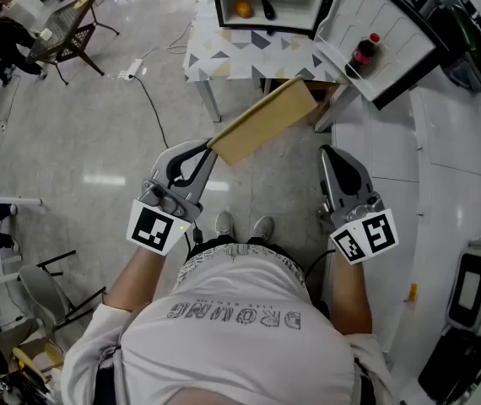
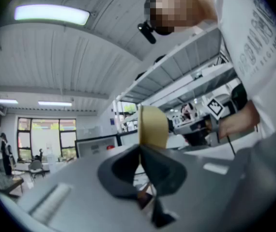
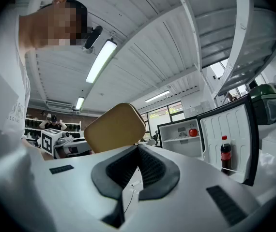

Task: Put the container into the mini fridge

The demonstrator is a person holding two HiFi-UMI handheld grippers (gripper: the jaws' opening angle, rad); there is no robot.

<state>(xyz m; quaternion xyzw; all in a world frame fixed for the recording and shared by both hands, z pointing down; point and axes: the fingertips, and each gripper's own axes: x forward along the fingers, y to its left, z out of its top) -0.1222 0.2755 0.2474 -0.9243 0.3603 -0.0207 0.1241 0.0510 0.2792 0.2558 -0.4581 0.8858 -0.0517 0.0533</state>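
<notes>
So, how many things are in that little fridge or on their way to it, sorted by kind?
Round fruit-like things: 2, an orange round fruit and a red round item
Dark plastic bottle with red cap: 1
Small black oblong object: 1
Flat tan container, held in the left gripper: 1
Total: 5

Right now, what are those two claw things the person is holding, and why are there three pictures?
They are hand-held grabbers, each with two jaws. One picture comes from a camera on the person's head, looking down. The other two come from cameras riding on each grabber. The left gripper pinches a flat tan container. The right gripper is closed on nothing. Ahead, an open mini fridge stands on a patterned table, with an orange inside and a dark bottle in its door.
</notes>
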